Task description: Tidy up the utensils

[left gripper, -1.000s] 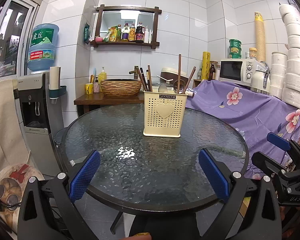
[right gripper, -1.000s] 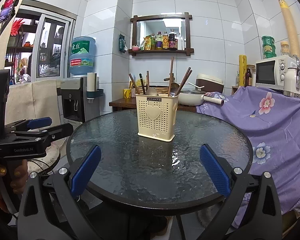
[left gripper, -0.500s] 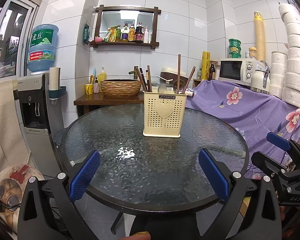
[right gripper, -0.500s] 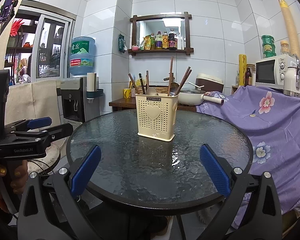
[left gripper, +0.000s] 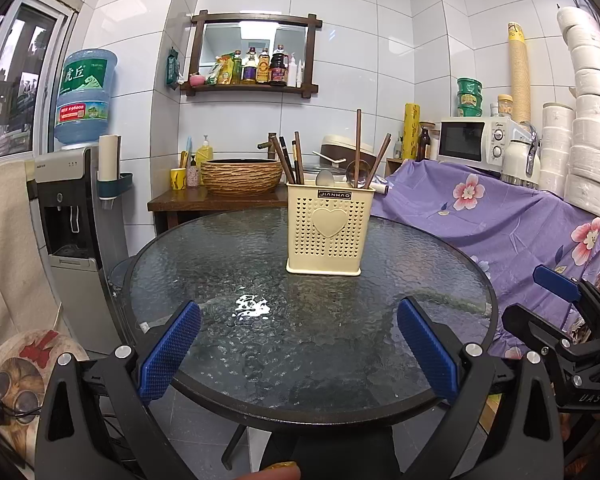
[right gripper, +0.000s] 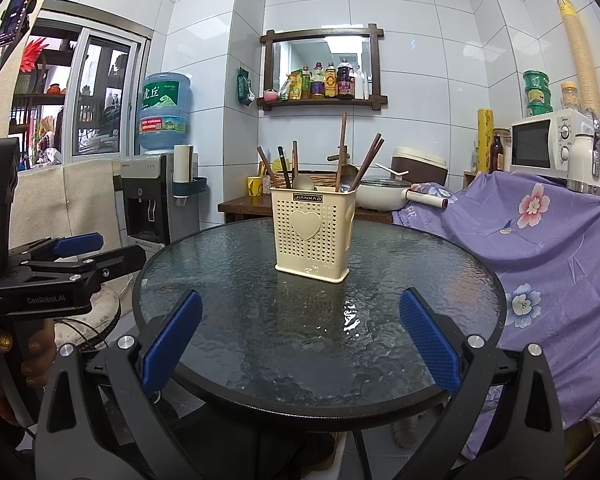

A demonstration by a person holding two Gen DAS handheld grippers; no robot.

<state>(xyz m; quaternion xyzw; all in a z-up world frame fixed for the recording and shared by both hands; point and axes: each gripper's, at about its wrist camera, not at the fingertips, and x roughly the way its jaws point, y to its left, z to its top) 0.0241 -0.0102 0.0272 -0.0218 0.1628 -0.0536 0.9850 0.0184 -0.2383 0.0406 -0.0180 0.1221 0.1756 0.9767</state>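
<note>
Far left, beside the desk: water dispenser (left gripper: 76, 216) with a blue bottle (left gripper: 85, 98) on top. Left claw (left gripper: 298, 348) spread wide, blue pads (left gripper: 168, 350) apart and holding nothing, hovering over the near edge of the round glass desk (left gripper: 260, 340). Seen from the right wrist view, same left claw (right gripper: 100, 250) low at the left, off the desk rim, a hand (right gripper: 16, 356) gripping its handle.

Centre, beyond both claws and well apart from them: cream perforated utensil holder (left gripper: 326, 230), upright on the glass, heart on its face, "JIANHAO" label at the rim. From the left claw, slightly right of its midline; from the right claw (right gripper: 300, 344), slightly left of its midline (right gripper: 312, 232). Inside the holder, left to right: dark chopsticks (left gripper: 290, 158) leaning in the left part, a metal spoon (left gripper: 324, 178) bowl-up mid-rim, a ladle (left gripper: 358, 148) with a tall wooden handle, two more brown sticks (left gripper: 380, 158) slanting right. Exact compartments not discernible.

Behind: woven basin (left gripper: 242, 176) on a wooden side table, wall shelf of bottles (left gripper: 256, 68) above.

Right claw likewise spread wide, gripping nothing, over the near rim; in the left wrist view only its side shows (left gripper: 556, 304). Right: purple floral cloth (left gripper: 500, 216), microwave (left gripper: 470, 140).
</note>
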